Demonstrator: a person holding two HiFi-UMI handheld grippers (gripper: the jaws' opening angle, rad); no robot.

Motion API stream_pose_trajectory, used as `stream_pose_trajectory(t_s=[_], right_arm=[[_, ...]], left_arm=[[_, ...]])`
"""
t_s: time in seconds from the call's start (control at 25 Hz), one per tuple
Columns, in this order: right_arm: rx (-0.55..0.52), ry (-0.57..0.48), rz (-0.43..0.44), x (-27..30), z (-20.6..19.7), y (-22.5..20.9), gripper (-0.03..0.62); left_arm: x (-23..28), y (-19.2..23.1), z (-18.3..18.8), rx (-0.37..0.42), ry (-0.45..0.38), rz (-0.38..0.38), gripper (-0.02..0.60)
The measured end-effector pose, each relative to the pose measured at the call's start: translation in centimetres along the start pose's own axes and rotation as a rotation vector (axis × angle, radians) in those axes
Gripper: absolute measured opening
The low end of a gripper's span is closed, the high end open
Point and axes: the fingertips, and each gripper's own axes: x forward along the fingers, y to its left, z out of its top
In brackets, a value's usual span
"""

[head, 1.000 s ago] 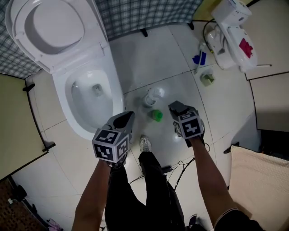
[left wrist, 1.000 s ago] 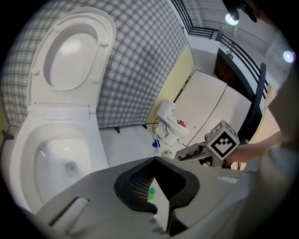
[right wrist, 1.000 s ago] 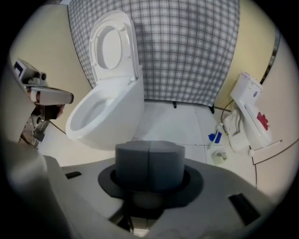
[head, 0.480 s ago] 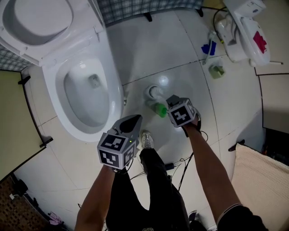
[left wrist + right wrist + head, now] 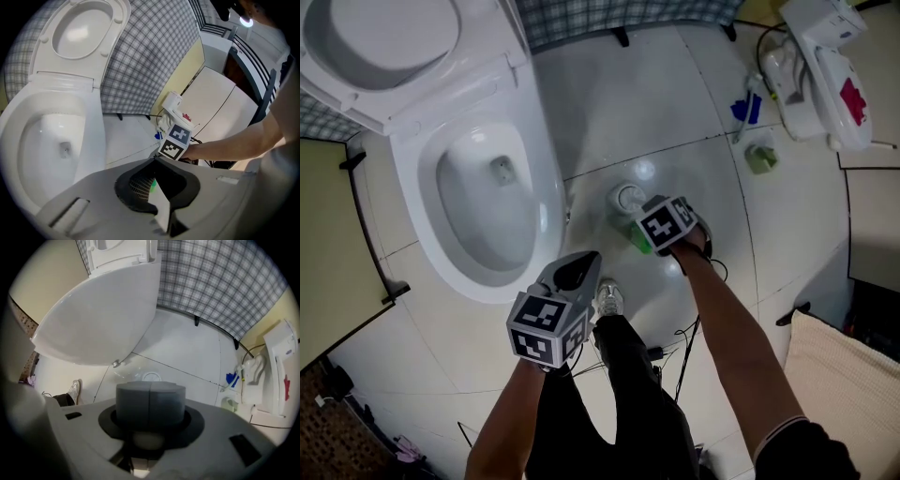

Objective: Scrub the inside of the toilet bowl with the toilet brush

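The white toilet (image 5: pixel 546 178) is standing at the left of the tiled floor (image 5: pixel 628 103), with its lid (image 5: pixel 384 37) raised. The left gripper (image 5: pixel 589 262) is hovering just beside the toilet's near rim, its fingers (image 5: pixel 133 185) released, with a gap showing between them. The right gripper (image 5: pixel 150 387) is pointing down right over the toilet brush (image 5: pixel 626 199), which is standing on the floor near the toilet. Its fingers (image 5: pixel 133 404) are clenched together, with only a seam showing between them.

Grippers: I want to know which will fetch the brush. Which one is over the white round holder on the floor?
The right gripper, pointing down over the white round holder; the left gripper hangs apart, by the toilet bowl.
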Motion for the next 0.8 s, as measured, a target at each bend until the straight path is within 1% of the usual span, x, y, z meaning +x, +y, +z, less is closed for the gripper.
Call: stream_pose_trajectory(t_s=[0.2, 0.32, 0.56, 0.68, 0.72, 0.76, 0.8], right_arm=[[-0.004, 0.023, -0.014, 1.7, 1.2, 0.4, 0.163], [-0.012, 0.033, -0.042, 2.3, 1.9, 0.2, 0.163], [-0.025, 0.012, -0.066, 2.1, 2.5, -0.4, 0.17], [-0.024, -0.002, -0.055, 1.9, 2.2, -0.2, 0.175], [-0.015, -0.008, -0.045, 1.7, 2.2, 0.0, 0.231], [-0.001, -0.016, -0.035, 1.5, 2.1, 0.1, 0.273], [0.012, -0.022, -0.028, 1.2, 2.1, 0.2, 0.275]], left_arm=[[-0.5, 1.5, -0.3, -0.017, -0.002, 0.026, 0.008], [-0.7, 1.9, -0.4, -0.023, 0.0, 0.029, 0.008], [-0.7, 2.1, -0.3, -0.032, -0.002, 0.037, 0.008], [-0.8, 2.0, -0.3, -0.03, -0.002, 0.033, 0.008], [-0.8, 2.0, -0.3, -0.032, -0.001, 0.032, 0.008], [-0.9, 2.1, -0.4, -0.034, -0.001, 0.032, 0.008], [-1.0, 2.2, -0.4, -0.033, 0.0, 0.032, 0.008]])
